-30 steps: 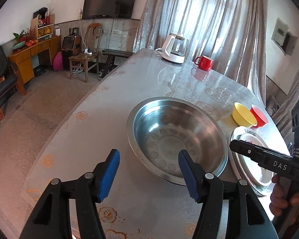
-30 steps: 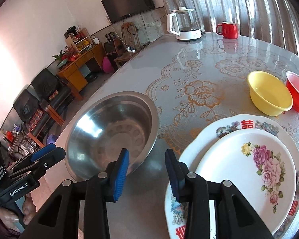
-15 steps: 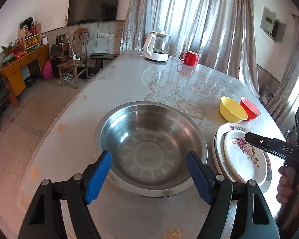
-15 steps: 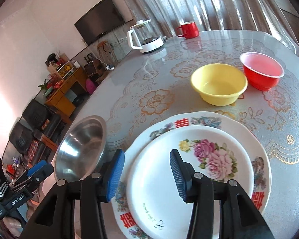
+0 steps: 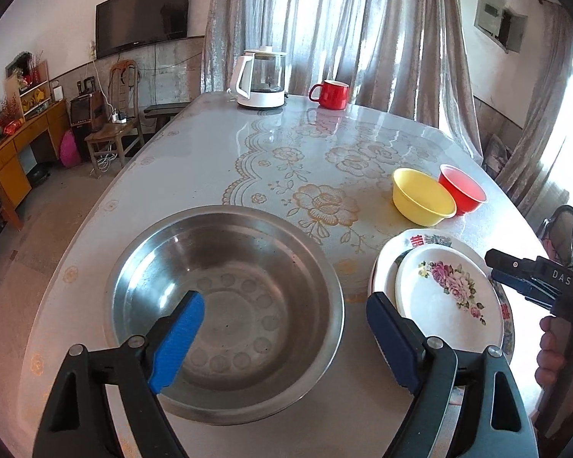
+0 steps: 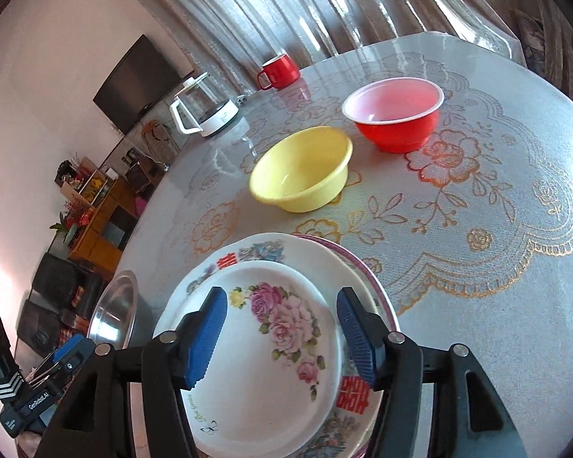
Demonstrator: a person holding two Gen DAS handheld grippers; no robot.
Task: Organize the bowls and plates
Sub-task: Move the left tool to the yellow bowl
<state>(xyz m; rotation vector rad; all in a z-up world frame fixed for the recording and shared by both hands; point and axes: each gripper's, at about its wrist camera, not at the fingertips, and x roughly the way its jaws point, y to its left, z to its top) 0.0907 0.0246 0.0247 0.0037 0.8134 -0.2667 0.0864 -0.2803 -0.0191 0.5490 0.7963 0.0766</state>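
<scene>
Currently the stacked floral plates lie beside the steel basin, yellow bowl and red bowl beyond. My left gripper and right gripper have just been opening; both jaws empty.

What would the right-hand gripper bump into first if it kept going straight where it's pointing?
Probably the small white rose-patterned plate topping the stack, framed between the right gripper's open fingers; depth is uncertain.

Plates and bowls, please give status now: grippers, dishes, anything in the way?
Left gripper open over steel basin, jaws just widening. Right gripper open over plate stack, empty. Yellow bowl, red bowl untouched. Nothing blocking.
</scene>
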